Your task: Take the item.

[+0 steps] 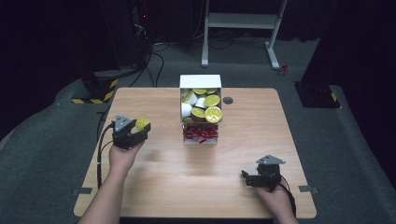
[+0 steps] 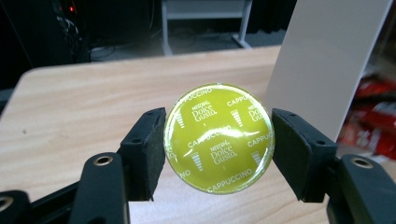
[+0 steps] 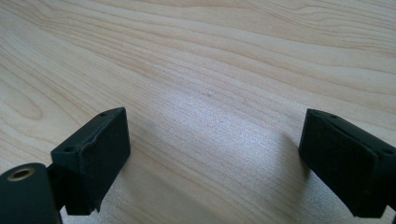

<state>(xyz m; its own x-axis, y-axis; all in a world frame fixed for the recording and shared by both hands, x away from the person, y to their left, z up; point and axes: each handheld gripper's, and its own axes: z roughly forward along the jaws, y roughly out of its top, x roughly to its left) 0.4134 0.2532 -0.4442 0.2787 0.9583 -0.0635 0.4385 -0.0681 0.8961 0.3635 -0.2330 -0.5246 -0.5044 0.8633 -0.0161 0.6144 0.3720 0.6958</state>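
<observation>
A yellow-green coffee capsule [image 2: 218,138] printed "Dolce Gusto Cappuccino" sits between my left gripper's [image 2: 218,149] two black pads, its foil lid facing the camera. In the high view that left gripper [image 1: 138,129] holds the capsule [image 1: 142,123] above the left part of the wooden table [image 1: 159,172]. A white box [image 1: 201,102] with several yellow-green and white capsules stands at the table's middle back, to the right of the held capsule. My right gripper [image 3: 215,154] hovers just over bare wood with its jaws wide apart and nothing between them; the high view has it [image 1: 246,177] near the front right.
Red packets [image 1: 201,134] lie in the box's lower front part. A small round grommet [image 1: 228,100] sits in the table right of the box. A white frame [image 1: 243,23] stands on the floor beyond the table, with dark equipment and cables at the back left.
</observation>
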